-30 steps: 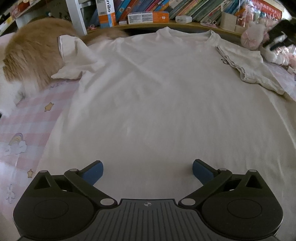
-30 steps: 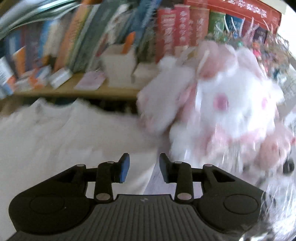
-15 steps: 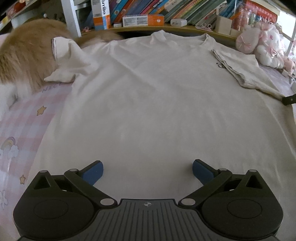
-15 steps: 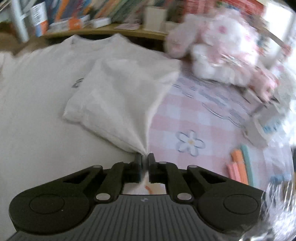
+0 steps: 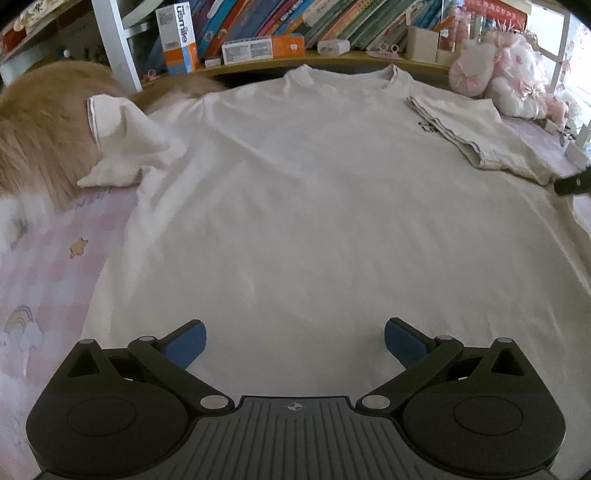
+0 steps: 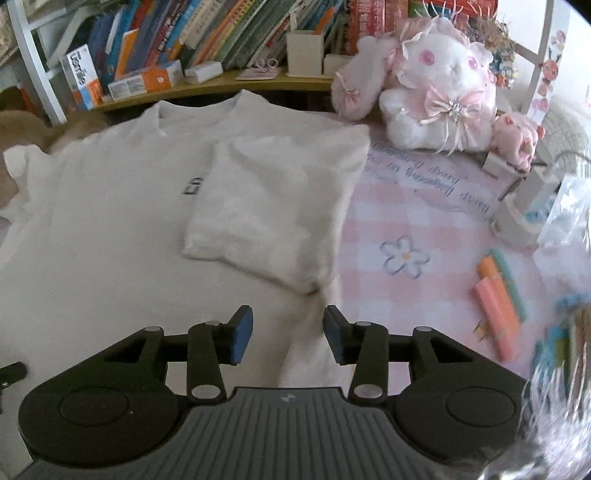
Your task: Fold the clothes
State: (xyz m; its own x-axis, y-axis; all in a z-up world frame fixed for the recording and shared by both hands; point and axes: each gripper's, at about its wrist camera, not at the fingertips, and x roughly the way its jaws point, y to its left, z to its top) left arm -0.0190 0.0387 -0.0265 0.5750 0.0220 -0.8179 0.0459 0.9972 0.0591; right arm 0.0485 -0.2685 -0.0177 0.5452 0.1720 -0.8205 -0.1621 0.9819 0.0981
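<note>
White cotton fills most of what I see: the T-shirt (image 5: 295, 206) lies spread flat on the pink checked bedspread (image 6: 424, 221), its collar toward the far edge where a shelf of books (image 5: 332, 22) runs along the bed. My left gripper (image 5: 293, 341) hangs over the shirt's near hem with its blue pads spread wide and nothing between them. My right gripper (image 6: 288, 338) sits at the shirt's right side; its jaws are opening, and a ridge of cloth runs up between the pads without either pad pressing it. Just beyond it, the right sleeve (image 6: 280, 206) lies folded in over the chest, partly covering a small dark print. In the left view that same sleeve (image 5: 476, 136) shows as a flat layered flap near the far right corner of the shirt. The left sleeve (image 5: 125, 147) is bunched at the far left, resting against a furry orange-and-white animal (image 5: 40, 140) lying on the bedspread. A pink and white plush toy (image 6: 439, 92) sits at the far right edge of the bed, and some orange and green markers (image 6: 498, 291) lie on the bedspread to the right of my right gripper.
</note>
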